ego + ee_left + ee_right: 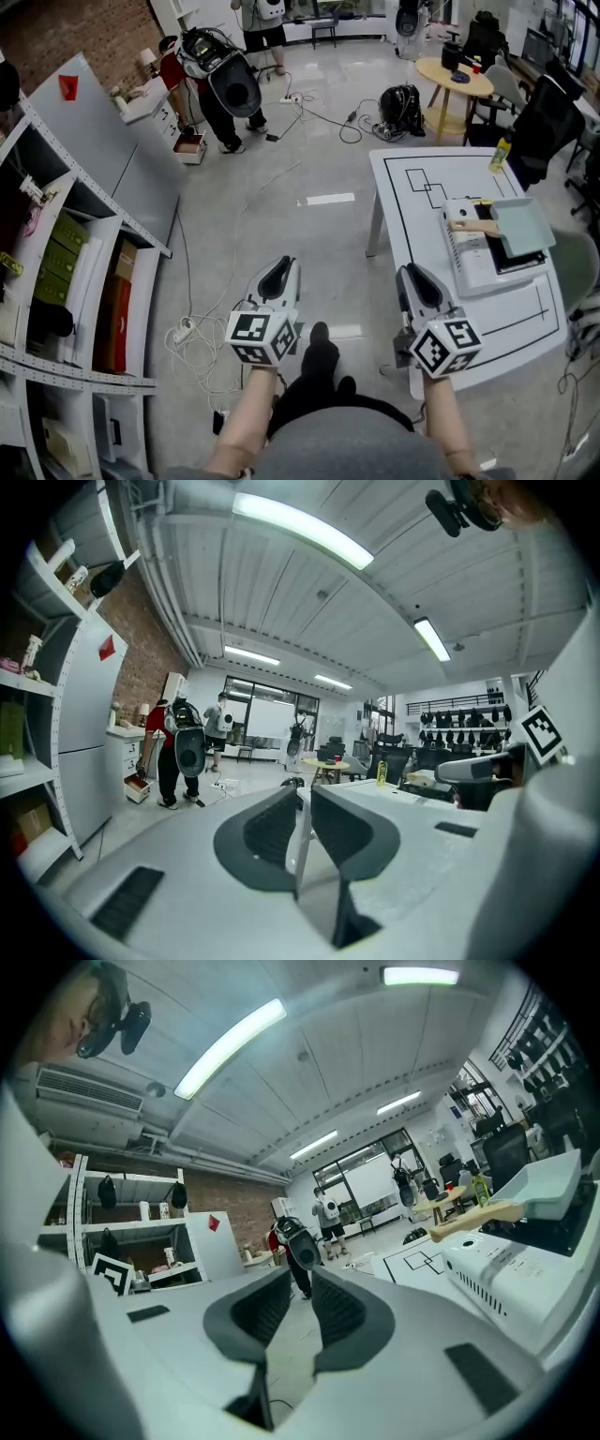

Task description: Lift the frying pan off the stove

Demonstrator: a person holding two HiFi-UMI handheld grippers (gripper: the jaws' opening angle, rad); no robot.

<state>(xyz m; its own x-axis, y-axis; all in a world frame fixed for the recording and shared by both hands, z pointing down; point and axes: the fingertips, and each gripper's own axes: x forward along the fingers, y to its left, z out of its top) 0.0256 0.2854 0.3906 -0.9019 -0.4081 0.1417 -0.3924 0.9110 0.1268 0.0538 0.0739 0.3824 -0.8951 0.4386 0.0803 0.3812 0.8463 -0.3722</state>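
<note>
First, step right to the table (403,192) and bring the right gripper (419,281) toward the pan (522,228). Find it on the stove (478,267) at the table's right side, wooden handle (473,227) pointing left. Open wider before reaching. At present, jaws on both grippers barely parted, a narrow slit only, nothing between them, both over the floor and well apart from the pan. Come at the handle from the left and close on it near the pan body, probably the spot for least droop. Steady the far rim with the left gripper (278,274) if the pan tips. Lift straight up, level, clear of the stove before any sideways move.

Counted: one pan, one stove, one table, two grippers, one yellow bottle (502,153) at the table's far edge. Far left: one person in red (211,108), one more (263,28) beyond.
</note>
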